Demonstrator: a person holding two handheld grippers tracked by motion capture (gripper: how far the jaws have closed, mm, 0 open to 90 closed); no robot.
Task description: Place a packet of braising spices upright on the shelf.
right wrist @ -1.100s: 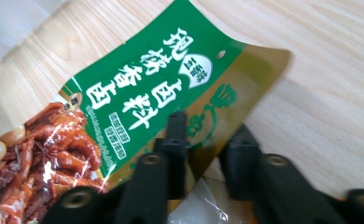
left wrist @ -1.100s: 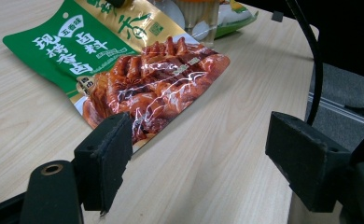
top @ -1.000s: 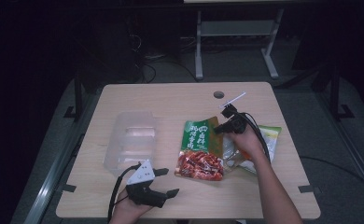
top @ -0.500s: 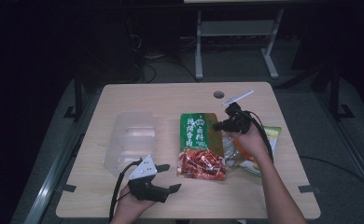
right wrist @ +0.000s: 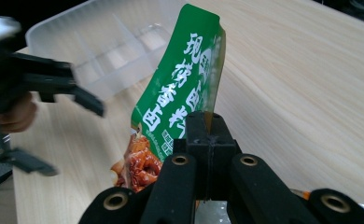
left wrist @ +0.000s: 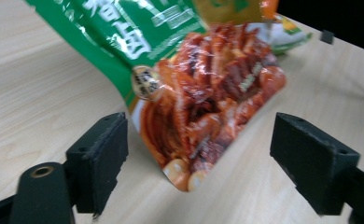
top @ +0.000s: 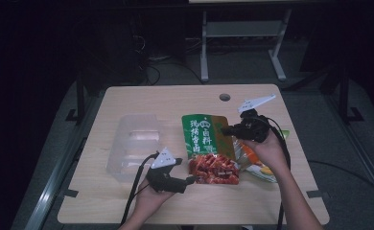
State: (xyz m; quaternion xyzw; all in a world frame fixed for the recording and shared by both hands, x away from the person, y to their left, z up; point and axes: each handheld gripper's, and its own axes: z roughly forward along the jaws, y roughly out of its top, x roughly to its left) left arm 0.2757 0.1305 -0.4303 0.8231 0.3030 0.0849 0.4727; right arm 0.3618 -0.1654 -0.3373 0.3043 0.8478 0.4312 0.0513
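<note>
My right claw (right wrist: 207,140) is clamping the green pouch's (top: 205,139) side edge, its bottom edge hanging toward the table (top: 142,98). My left claw (left wrist: 199,154) is gaping wide, the pouch's lower corner between its jaws, untouched, with bare table around.

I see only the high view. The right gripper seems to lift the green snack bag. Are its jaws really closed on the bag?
Observer: Yes. In the right gripper view the right gripper has its black jaws pressed together on the edge of the green snack bag.
Operator: And the left gripper, is it open?
Observer: Open. In the left gripper view the left gripper has its jaws wide apart, with the bag's lower end between them, untouched.
Operator: Does that lower end rest on the table?
Observer: The corner seems to hang just above the table; I cannot tell if it touches.
</note>
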